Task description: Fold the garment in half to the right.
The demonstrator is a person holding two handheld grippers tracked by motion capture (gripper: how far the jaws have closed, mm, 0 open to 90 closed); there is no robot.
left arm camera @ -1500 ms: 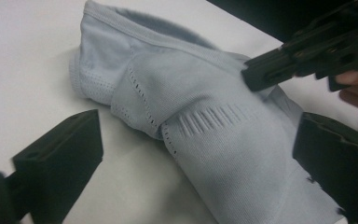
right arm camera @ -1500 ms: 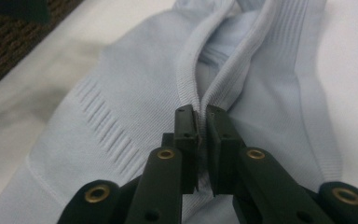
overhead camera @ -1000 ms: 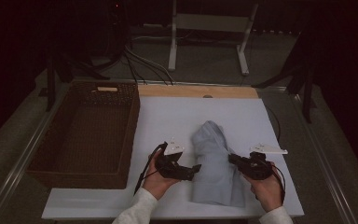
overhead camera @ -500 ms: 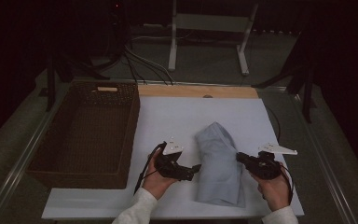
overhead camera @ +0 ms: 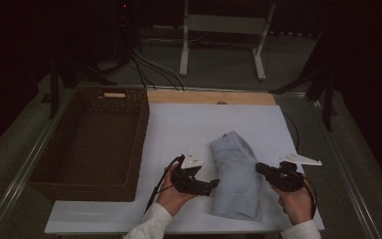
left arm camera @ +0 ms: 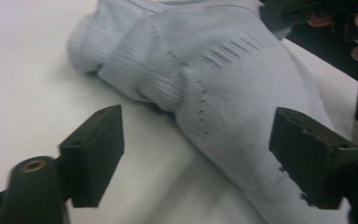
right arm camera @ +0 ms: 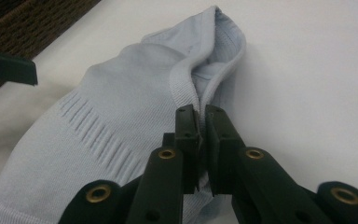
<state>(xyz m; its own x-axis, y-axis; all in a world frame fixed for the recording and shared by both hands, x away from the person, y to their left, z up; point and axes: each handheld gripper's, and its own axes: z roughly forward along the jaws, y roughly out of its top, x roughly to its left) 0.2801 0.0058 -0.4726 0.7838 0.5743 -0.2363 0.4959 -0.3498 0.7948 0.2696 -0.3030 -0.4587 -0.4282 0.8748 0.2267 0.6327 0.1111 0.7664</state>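
Here our right tongs (right arm camera: 199, 122) pinch the grey garment's (overhead camera: 236, 174) right edge, its length running near-to-far, while our left tongs (left arm camera: 200, 154), wide but just closing, straddle its left edge.

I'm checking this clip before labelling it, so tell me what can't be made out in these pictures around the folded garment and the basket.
- Grey knit garment: its type; folded over, high view.
- Its hem, left gripper view: cut off by the bottom edge.
- Fabric inside the right hand-held gripper: hidden between the shut jaws.
- Wicker basket: near inside wall, hidden by its own rim in the dim high view.
- Basket label: too small to read.
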